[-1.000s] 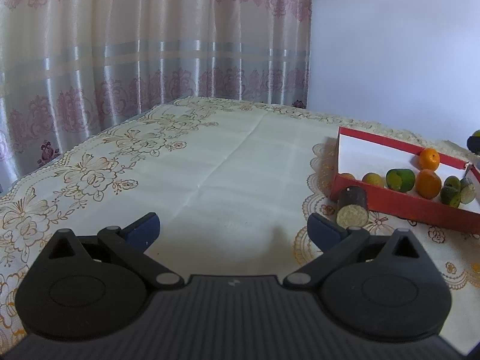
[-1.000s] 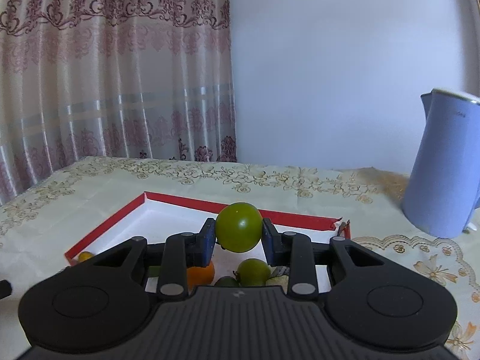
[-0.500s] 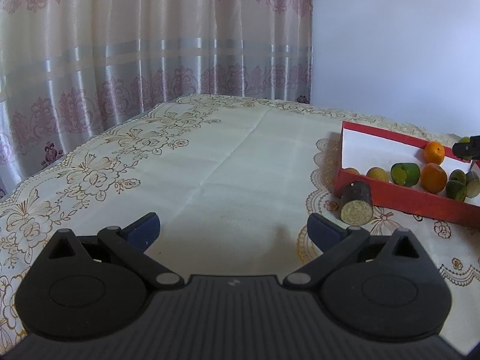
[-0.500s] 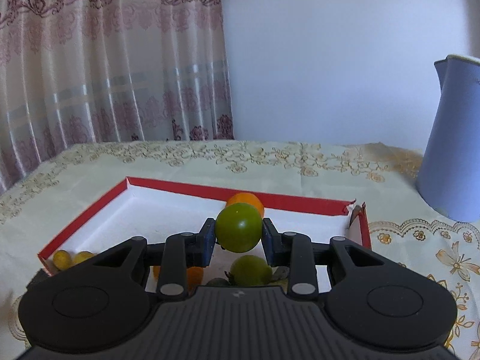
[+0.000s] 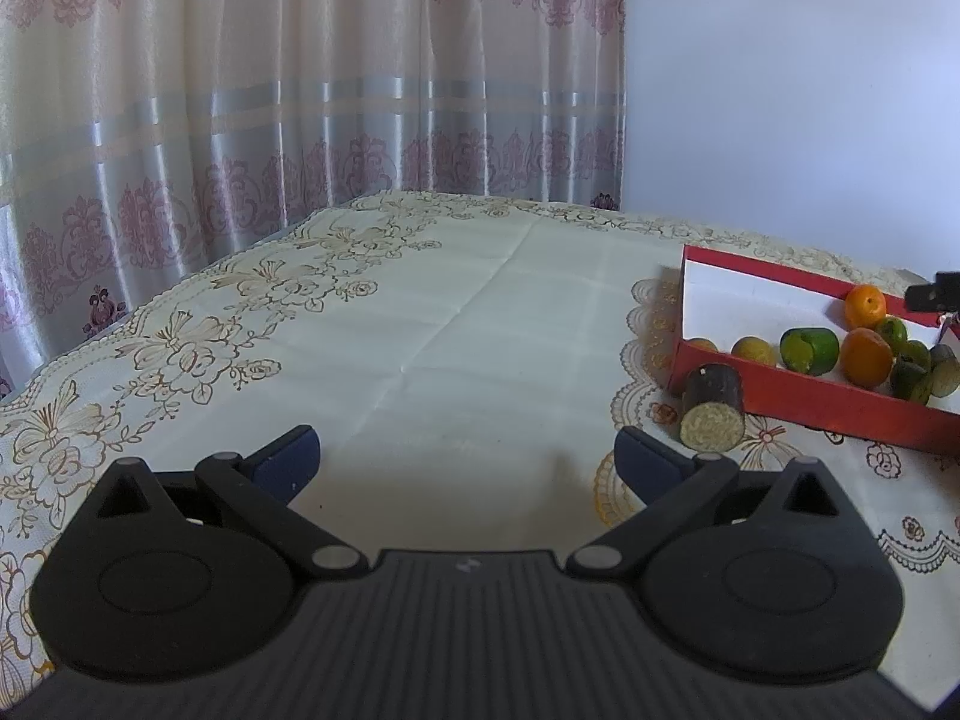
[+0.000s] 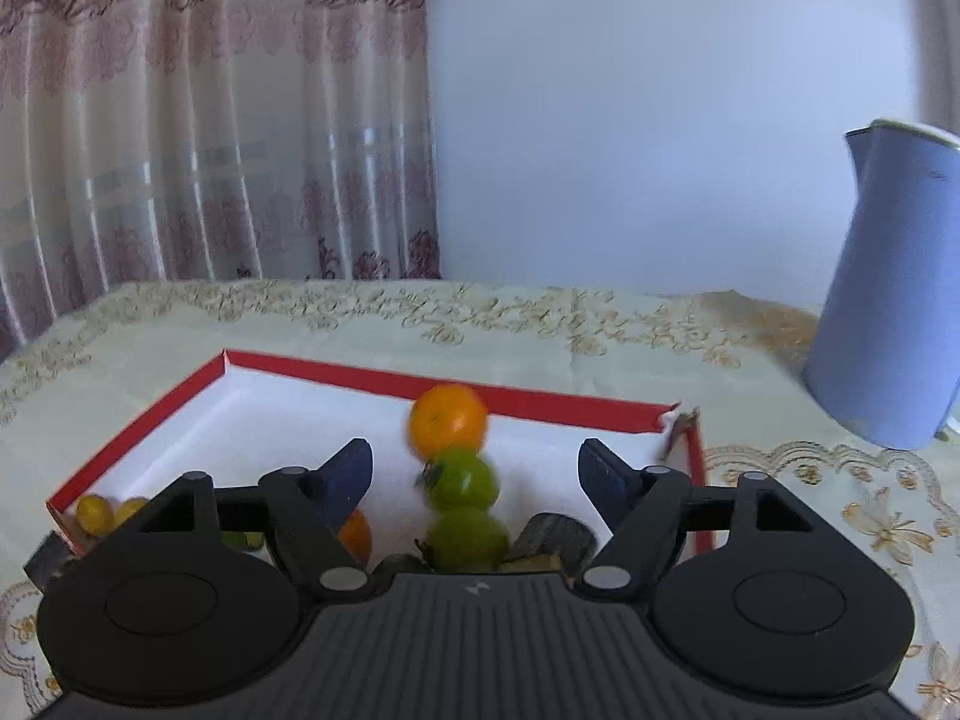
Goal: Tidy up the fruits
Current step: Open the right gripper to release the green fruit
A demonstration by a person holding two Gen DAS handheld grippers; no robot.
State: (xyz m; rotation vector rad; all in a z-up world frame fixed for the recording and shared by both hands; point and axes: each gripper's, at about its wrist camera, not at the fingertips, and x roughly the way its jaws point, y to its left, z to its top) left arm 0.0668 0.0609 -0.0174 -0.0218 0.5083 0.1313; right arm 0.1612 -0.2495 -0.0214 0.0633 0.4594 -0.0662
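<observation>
Red cardboard walls frame the action: the shallow tray [image 6: 336,369] sits on the embroidered tablecloth [image 5: 420,324], near its right edge as the left wrist view has it, and the right gripper [image 6: 474,471] hovers over the tray's near side with its jaws opening. The green tomato [image 6: 462,480] sits blurred in the gap between the blue pads, clear of both of them, nothing pressing on it. Just below it is a second green fruit [image 6: 468,534], and behind it, against the tray's far wall, a round orange [image 6: 447,420]. Two small yellow fruits [image 6: 96,510] huddle in the tray's near left corner. A dark cut piece [image 6: 555,534] lies toward the near right side, partly hidden by the gripper body. Off to the right, past the tray's corner, a pale blue kettle [image 6: 888,312] stands on the cloth.

Over on the other side, the left gripper [image 5: 465,459] hangs above bare cloth, jaws spread wide, nothing between them. From here the tray shows its long side: oranges, a cut green fruit [image 5: 809,350] and more greens lined up inside. Outside the tray, touching its front left corner, rests a dark cylinder with a pale cut face [image 5: 712,407]. A patterned curtain [image 5: 270,90] hangs behind the table's far edge.
</observation>
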